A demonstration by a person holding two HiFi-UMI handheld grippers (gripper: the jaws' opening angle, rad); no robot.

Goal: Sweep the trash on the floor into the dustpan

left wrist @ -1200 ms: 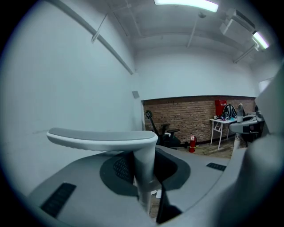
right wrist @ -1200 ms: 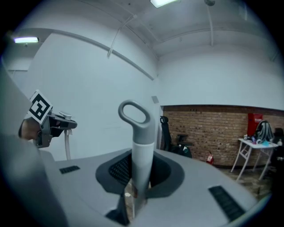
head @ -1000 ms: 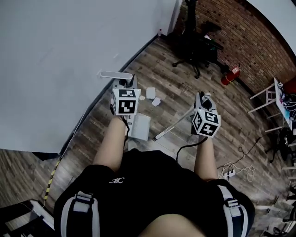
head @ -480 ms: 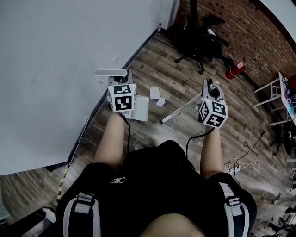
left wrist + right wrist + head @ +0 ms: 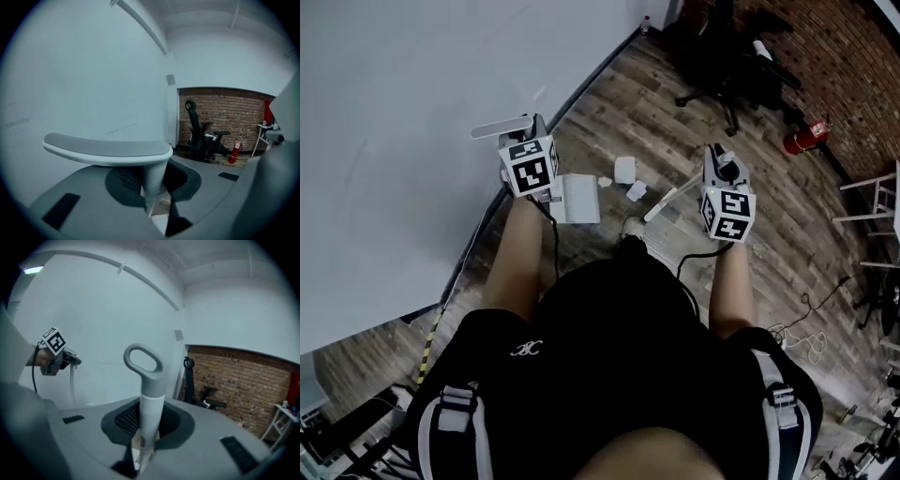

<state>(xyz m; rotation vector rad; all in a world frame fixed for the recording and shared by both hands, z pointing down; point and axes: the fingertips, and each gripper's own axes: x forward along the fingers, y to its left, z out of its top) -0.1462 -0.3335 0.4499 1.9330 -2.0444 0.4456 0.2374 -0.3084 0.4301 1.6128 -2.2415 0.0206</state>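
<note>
In the head view my left gripper (image 5: pixel 528 141) is shut on the upright handle of a white dustpan (image 5: pixel 578 197), which hangs low over the wooden floor beside the white wall. In the left gripper view the handle's shaft (image 5: pixel 153 180) stands between the jaws under its flat crossbar top. Three white scraps of trash (image 5: pixel 625 170) lie on the floor just right of the pan. My right gripper (image 5: pixel 716 167) is shut on the broom stick (image 5: pixel 671 198). Its grey looped end (image 5: pixel 143 360) rises from the jaws in the right gripper view. The broom head is hidden behind the person's body.
The white wall (image 5: pixel 403 112) runs along the left. A black office chair (image 5: pixel 727 66) and a red fire extinguisher (image 5: pixel 804 141) stand by the brick wall at the back right. Cables (image 5: pixel 806 309) lie on the floor to the right.
The person has stepped forward. Both grippers have moved up the view, and the dustpan has come closer to the white scraps. The broom stick has shifted with the right gripper.
</note>
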